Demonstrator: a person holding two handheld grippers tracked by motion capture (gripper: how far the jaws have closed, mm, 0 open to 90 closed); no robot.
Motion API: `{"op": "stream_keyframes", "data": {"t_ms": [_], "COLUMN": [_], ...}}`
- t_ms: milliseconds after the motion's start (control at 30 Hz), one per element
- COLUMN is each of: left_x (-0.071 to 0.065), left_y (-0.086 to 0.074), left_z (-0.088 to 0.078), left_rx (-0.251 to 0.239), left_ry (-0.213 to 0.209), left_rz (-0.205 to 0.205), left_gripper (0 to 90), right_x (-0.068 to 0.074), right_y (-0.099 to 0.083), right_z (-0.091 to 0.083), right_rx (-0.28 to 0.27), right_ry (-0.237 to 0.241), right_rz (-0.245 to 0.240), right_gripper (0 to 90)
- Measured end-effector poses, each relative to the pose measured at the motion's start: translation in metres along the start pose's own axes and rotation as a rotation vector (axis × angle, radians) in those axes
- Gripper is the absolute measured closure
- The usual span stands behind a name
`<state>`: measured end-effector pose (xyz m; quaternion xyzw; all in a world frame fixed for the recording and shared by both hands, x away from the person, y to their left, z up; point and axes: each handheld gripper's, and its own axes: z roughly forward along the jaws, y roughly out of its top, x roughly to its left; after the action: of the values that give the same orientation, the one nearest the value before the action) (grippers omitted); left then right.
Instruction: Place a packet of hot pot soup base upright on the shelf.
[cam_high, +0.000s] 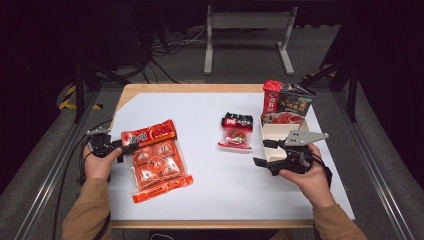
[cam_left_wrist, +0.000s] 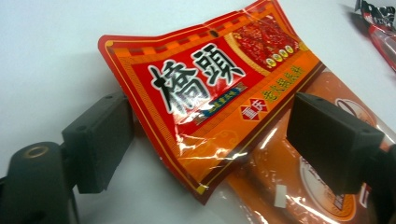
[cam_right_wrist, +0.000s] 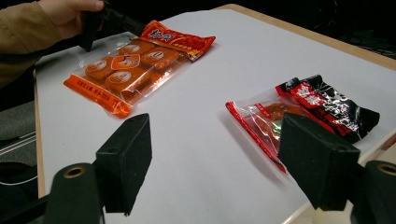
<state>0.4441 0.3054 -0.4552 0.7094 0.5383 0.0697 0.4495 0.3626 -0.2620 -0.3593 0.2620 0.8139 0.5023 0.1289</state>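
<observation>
Item: large orange-and-red plastic packet of round cakes (cam_high: 156, 159), flat on the white table sheet (cam_high: 210, 185), left side. Not lifted.
Left gripper (cam_left_wrist: 205, 140): jaws apart, straddling the packet's raised red header corner; contact probably not made, though the view is tight.
Right gripper (cam_high: 264, 153): jaws apart, empty, beside the open cardboard box (cam_high: 278, 134); small red-and-black snack packet (cam_right_wrist: 306, 112) lies loose nearby.
Remaining, by judgement: clamp, lift, place.

A small red and black snack packet (cam_high: 237, 130) is seen lying flat near the centre of the white worktop (cam_high: 215, 185). At the right of the frame an open cardboard box (cam_high: 276, 136) is placed, with a red can (cam_high: 272, 96) and a dark carton (cam_high: 296, 99) set upright just behind it. A grey metal stand (cam_high: 247, 37) is seen on the floor at the top.
</observation>
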Motion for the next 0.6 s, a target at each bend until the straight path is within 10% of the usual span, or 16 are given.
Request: {"op": "stream_keyframes", "data": {"t_ms": [400, 600], "left_x": [-0.003, 0.003], "left_y": [0.005, 0.007], "left_z": [0.005, 0.008], "left_rx": [0.020, -0.003], "left_ry": [0.016, -0.107], "left_rz": [-0.005, -0.096], "left_gripper": [47.8, 53.4], "right_x": [0.003, 0.003], "right_y": [0.000, -0.001], "right_z": [0.003, 0.004], "right_rx": [0.005, 0.002], "right_ry": [0.022, 0.043], "right_rz": [-0.019, -0.012], "right_gripper": [26.0, 25.5]}}
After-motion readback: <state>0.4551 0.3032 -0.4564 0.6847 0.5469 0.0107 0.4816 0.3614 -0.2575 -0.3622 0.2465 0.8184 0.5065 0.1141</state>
